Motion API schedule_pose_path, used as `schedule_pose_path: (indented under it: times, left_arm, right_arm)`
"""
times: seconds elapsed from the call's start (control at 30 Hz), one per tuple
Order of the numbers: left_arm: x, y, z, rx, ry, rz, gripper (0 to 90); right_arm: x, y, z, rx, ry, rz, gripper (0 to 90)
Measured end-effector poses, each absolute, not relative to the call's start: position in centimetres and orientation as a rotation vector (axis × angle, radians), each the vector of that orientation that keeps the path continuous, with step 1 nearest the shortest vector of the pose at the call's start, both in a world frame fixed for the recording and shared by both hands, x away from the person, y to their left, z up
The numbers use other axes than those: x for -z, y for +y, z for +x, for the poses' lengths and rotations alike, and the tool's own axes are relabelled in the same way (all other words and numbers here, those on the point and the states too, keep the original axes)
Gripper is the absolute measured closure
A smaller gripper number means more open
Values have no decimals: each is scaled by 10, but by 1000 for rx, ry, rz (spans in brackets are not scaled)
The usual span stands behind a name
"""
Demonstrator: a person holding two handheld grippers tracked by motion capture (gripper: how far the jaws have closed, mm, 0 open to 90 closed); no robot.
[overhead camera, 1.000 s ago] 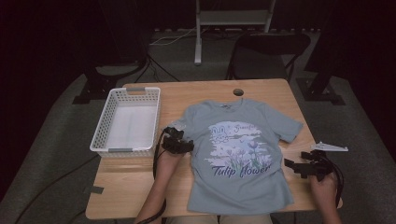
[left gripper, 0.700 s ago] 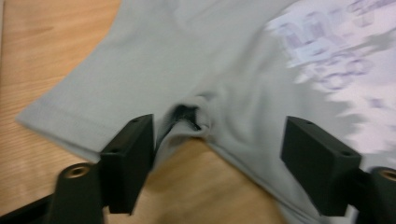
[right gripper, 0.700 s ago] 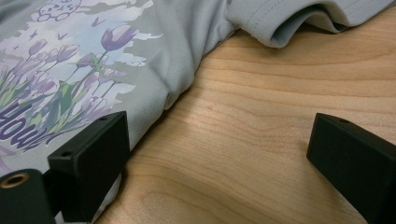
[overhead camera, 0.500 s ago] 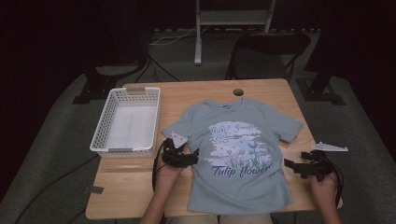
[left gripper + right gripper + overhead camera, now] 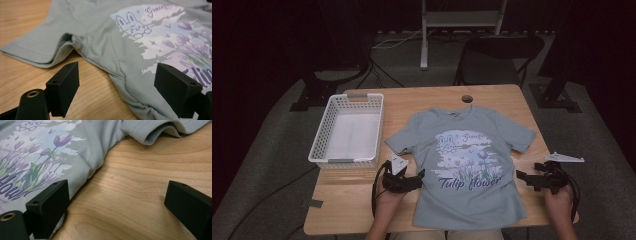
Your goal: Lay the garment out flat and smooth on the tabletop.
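Note:
A pale blue-grey T-shirt with a tulip print lies flat, front up, on the wooden table. My left gripper rests at the shirt's left side seam, below the sleeve, jaws open. In the left gripper view the shirt's side edge runs between the open jaws, with one fingertip over bare wood. My right gripper is low at the shirt's right edge, open. In the right gripper view the shirt's edge lies by one fingertip, with bare wood between the jaws.
A white plastic basket stands at the table's left, with nothing in it. A small dark hole marks the table's far edge. A dark chair and a white stand sit beyond the table.
My left gripper has slid down along the shirt's left side and turned its jaws toward the seam. The right gripper has stayed put.

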State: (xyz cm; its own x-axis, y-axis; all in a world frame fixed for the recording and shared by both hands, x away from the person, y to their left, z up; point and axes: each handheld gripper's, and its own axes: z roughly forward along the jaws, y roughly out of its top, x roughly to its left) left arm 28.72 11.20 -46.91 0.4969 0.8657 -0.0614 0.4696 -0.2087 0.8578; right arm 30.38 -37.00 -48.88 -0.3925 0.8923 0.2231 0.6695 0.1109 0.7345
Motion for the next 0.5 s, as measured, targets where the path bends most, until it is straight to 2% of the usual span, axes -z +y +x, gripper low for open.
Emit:
schedule_pose_path:
  times: [0.5]
  left_arm:
    - [482,135,256,-593,1048,1770,215]
  right_arm:
    - [489,-369,303,-1154,2113,1538,54]
